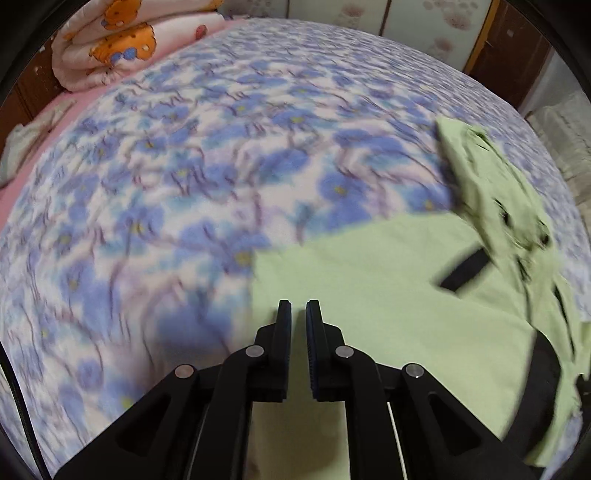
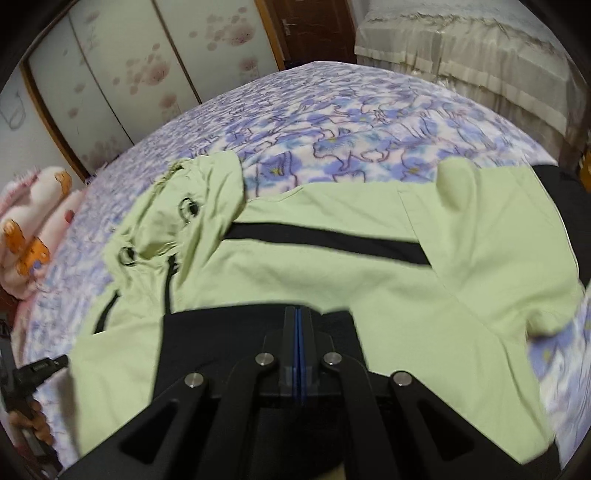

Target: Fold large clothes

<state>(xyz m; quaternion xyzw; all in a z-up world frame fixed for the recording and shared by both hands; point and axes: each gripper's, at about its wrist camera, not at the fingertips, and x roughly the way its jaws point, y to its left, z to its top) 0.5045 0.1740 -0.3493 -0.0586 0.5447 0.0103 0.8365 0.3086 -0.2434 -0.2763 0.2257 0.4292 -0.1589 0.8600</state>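
- Jacket (image 2: 332,266): pale green; black stripe (image 2: 325,242) across it; black zipper lines near the hood; a black panel (image 2: 221,332) at the near edge.
- Hood (image 1: 491,184): same pale green, with dark eyelets.
- Bedspread (image 1: 207,177): white ground, blue-violet flowers with yellow centres, thin purple stems; some turquoise tinting.
- Sheet edge (image 1: 55,122) beside bedspread: pink.
- Rolled quilt (image 1: 122,40): pink-white, printed with orange bears, blue and red accents.
- Wardrobe doors (image 2: 110,74): off-white panels, faded pink blossom print, brown frame.
- Door (image 2: 314,26): dark brown.
- Second bed cover (image 2: 480,55): cream.
- Left gripper (image 1: 298,306): black, silver pins.
- Right gripper (image 2: 298,314): black, blue pads.
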